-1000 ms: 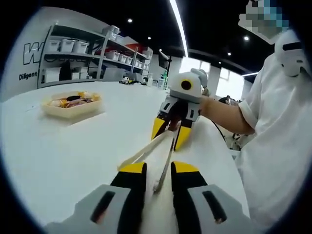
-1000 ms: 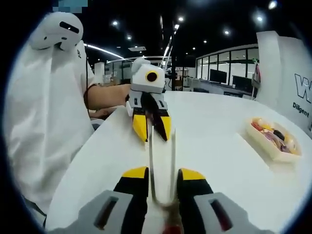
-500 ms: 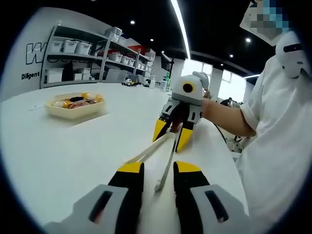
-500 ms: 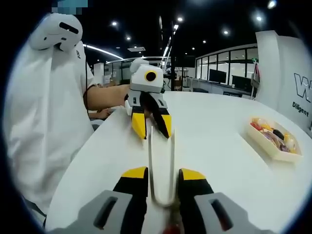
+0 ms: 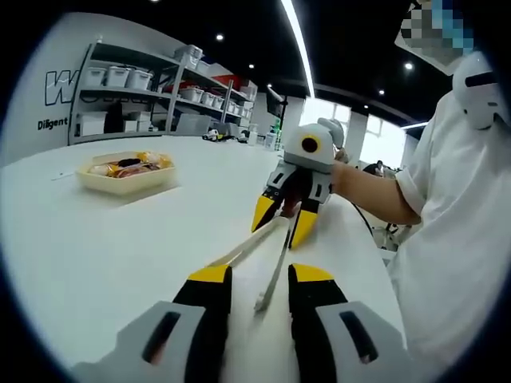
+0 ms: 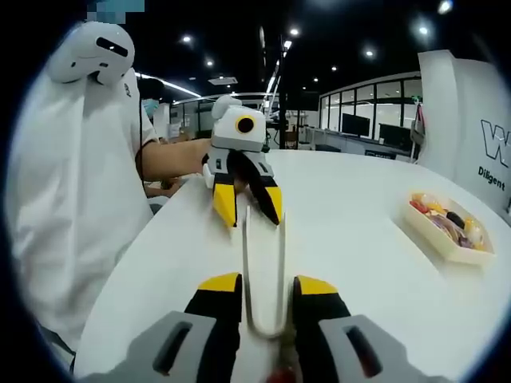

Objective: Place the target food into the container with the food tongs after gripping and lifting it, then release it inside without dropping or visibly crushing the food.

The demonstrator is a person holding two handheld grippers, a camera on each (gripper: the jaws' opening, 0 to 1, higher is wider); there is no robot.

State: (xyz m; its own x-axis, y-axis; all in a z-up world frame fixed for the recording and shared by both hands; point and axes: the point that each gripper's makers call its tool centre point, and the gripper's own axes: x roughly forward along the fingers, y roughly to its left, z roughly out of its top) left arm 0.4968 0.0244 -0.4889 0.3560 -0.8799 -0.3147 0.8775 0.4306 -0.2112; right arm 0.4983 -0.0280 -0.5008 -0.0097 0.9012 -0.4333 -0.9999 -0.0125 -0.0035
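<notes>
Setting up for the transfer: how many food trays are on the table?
1. The single food tray sits on the white table, far left in the left gripper view and far right in the right gripper view. Others may lie outside both views.

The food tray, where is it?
In the left gripper view the food tray sits far left on the white table, before the shelves.

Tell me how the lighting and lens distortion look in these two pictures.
Left gripper view: the ceiling light strip bends with the fisheye, the white table is bright and evenly lit, and the windows are blown out. Right gripper view: the table edge curves strongly, the ceiling is dark with spot lights, and the food tray stays sharp.
</notes>
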